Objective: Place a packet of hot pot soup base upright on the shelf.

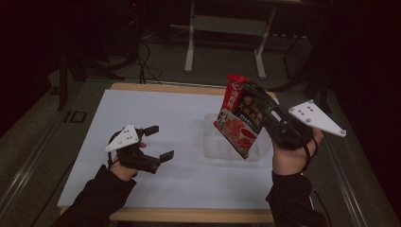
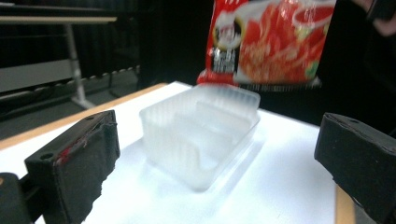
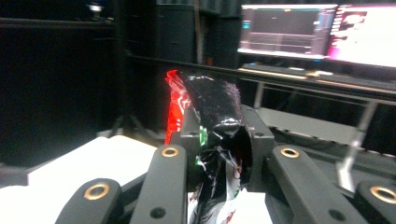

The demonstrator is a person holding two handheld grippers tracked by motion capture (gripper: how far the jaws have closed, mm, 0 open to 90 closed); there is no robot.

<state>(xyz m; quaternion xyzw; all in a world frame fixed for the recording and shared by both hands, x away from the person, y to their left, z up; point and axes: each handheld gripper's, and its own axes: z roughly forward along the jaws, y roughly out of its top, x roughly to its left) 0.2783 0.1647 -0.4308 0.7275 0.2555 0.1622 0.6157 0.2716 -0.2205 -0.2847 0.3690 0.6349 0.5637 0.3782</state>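
Above clear tray (image 1: 213, 150), red packet (image 1: 238, 118) clamped in right tongs (image 1: 262, 111).

Red-and-black printed packet (image 1: 239, 118), translucent white tray (image 2: 201, 133)

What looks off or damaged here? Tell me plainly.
The red packet hangs tilted above the clear plastic tray, crumpled where the right gripper pinches it. The left gripper is open and empty. Nothing is spilled or torn.
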